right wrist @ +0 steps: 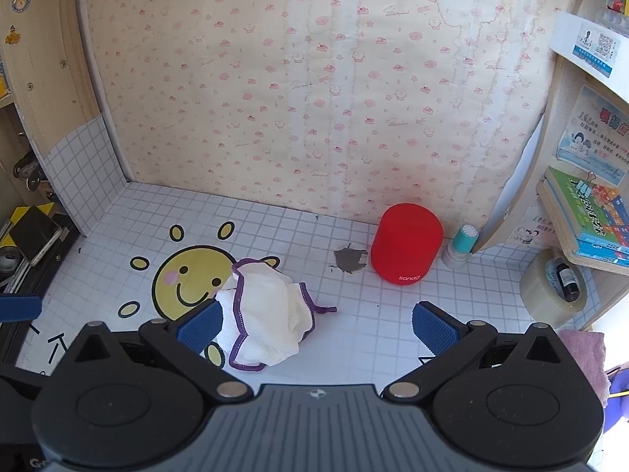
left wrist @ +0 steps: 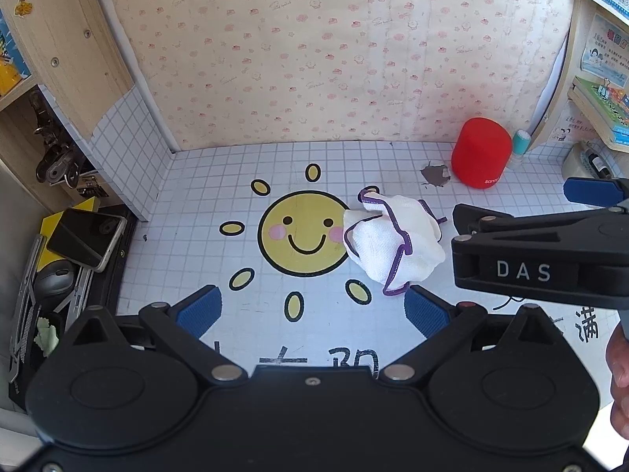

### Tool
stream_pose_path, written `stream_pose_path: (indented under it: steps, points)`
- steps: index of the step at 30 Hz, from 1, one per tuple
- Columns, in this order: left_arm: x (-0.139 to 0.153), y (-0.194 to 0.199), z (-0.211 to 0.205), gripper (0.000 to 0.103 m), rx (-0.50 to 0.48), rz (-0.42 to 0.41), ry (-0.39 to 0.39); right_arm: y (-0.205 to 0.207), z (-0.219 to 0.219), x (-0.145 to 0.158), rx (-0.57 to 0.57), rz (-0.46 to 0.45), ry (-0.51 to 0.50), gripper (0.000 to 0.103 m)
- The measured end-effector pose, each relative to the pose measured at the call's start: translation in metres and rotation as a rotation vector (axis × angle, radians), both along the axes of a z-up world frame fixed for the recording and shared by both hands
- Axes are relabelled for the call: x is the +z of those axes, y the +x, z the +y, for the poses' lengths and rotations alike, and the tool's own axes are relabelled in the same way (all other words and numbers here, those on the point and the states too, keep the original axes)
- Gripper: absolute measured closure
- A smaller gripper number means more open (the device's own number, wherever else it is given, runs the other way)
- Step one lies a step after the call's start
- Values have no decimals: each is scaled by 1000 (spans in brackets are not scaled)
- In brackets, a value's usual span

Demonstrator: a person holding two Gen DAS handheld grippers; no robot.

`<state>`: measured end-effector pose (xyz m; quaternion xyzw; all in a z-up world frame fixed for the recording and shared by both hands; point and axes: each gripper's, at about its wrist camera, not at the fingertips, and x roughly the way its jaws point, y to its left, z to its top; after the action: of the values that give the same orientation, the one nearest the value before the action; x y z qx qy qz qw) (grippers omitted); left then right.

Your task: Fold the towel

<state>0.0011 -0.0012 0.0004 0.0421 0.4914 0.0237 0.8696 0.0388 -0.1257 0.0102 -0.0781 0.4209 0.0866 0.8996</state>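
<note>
Both grippers, left gripper [left wrist: 312, 306] & right gripper [right wrist: 316, 322], gape wide, holding nothing. Crumpled purple-edged white towel [left wrist: 393, 242] lies on tiled surface [left wrist: 220, 173] w/ one edge over sun sticker [left wrist: 300, 232], red speaker [left wrist: 481, 152] beyond.

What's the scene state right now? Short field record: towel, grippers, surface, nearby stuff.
towel: white with purple trim, crumpled in a heap, not folded yet, overlapping the sun drawing's edge
left gripper: open, empty, short of the towel
right gripper: open, empty, towel near its left finger
surface: white grid-pattern table top with yellow smiling sun drawing
red speaker: upright by back wall, apart from the towel
tape roll: far right, under the shelf
</note>
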Motion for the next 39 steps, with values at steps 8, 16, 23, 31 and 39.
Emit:
stream_pose_path:
  steps: [8,16,23,31,39]
  points:
    - [-2,1,1,2,2,-18,-6,2,2,0,11,4,7,0]
    - [-1,7,3,2,8,-2,4,4,4,0,21,10,12,0]
    - [-1,6,2,2,17,-10,3,4,5,0,23,11,13,0]
    - [2,15,4,2,28,-2,-4,4,8,0,37,13,13,0]
    - [3,14,3,2,34,-2,-5,3,9,-1,46,9,14,0]
